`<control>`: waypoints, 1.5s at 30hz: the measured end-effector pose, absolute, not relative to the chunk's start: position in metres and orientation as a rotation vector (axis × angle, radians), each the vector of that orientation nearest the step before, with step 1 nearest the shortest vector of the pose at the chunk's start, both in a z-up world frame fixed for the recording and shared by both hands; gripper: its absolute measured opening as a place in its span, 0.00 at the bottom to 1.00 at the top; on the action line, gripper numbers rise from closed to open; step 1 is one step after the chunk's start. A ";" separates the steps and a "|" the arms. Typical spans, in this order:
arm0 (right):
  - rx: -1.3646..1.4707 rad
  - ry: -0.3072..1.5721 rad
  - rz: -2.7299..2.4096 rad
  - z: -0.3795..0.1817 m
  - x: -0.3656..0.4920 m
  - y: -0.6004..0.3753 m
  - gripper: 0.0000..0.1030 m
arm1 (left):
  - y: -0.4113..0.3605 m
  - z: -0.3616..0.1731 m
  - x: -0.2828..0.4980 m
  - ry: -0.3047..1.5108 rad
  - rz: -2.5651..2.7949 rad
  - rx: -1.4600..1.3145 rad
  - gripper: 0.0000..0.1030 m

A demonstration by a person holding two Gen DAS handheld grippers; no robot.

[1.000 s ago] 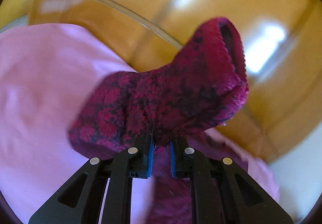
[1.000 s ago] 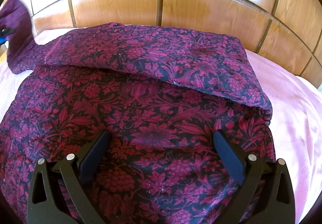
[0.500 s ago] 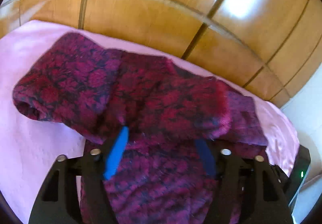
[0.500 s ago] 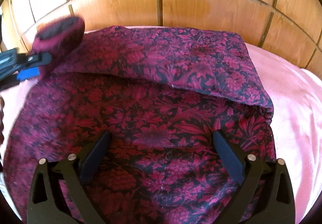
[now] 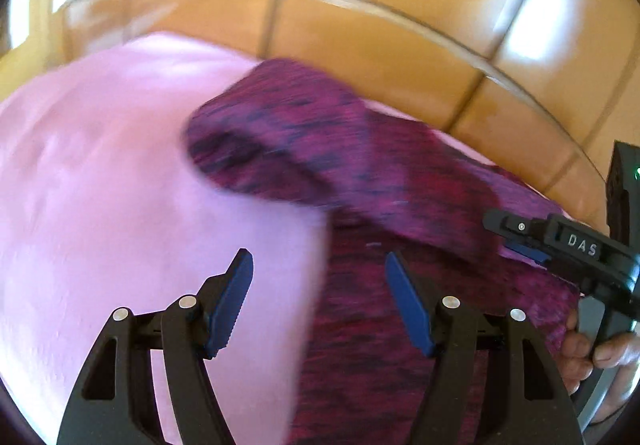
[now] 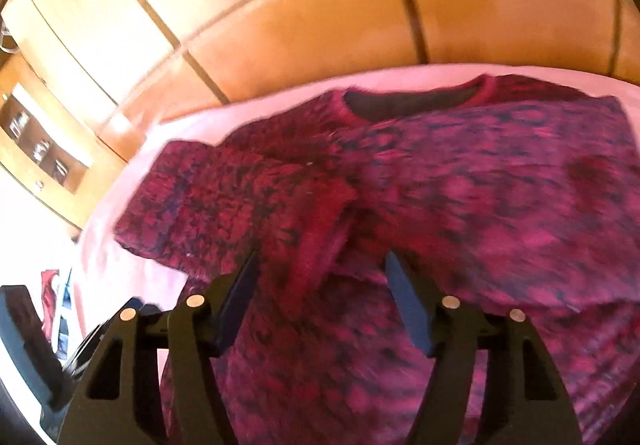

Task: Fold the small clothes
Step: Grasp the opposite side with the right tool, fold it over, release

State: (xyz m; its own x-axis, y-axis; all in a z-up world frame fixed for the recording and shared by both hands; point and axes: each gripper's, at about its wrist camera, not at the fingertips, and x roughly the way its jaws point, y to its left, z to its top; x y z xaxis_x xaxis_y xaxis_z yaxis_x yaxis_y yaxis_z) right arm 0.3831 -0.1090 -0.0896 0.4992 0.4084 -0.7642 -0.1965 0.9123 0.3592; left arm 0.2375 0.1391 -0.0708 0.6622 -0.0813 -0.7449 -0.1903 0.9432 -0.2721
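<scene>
The dark red patterned sweater (image 6: 460, 205) lies on the pink blanket (image 5: 120, 185), its neckline (image 6: 416, 105) toward the far edge, next to the wooden panelled wall (image 6: 360, 5). One sleeve (image 6: 224, 201) lies across the sweater's left side and reaches out toward the blanket's left edge, its cuff (image 5: 248, 149) resting on bare pink. The step in hand looks like bringing this sleeve in over the body. To do it well, it would pay to take the sleeve close to the cuff with a shallow pinch that catches the sleeve alone and not the body beneath, then lay it flat inside the outline so that no lump is left for later folds; thick knit like this tends to bunch. The left gripper (image 5: 320, 297) is spread wide and holds nothing: it hangs above the sweater's left edge, one finger over the blanket and the other over the fabric, and whether either touches the cloth cannot be told through the blur. The right gripper (image 6: 322, 299) is also spread wide with nothing between its fingers, poised over the body of the sweater just near a raised fold of the sleeve; contact with the fabric cannot be made out.
</scene>
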 end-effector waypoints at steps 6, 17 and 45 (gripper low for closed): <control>0.056 0.809 0.328 -0.035 0.365 -0.098 0.07 | 0.164 -0.081 0.248 0.877 0.169 -0.432 0.66; 0.123 0.620 0.163 0.024 0.355 -0.194 0.05 | 0.125 -0.084 0.303 0.899 0.224 -0.374 0.66; 0.363 0.817 0.015 -0.103 0.368 -0.306 0.08 | 0.204 -0.065 0.298 0.859 -0.021 -0.762 0.66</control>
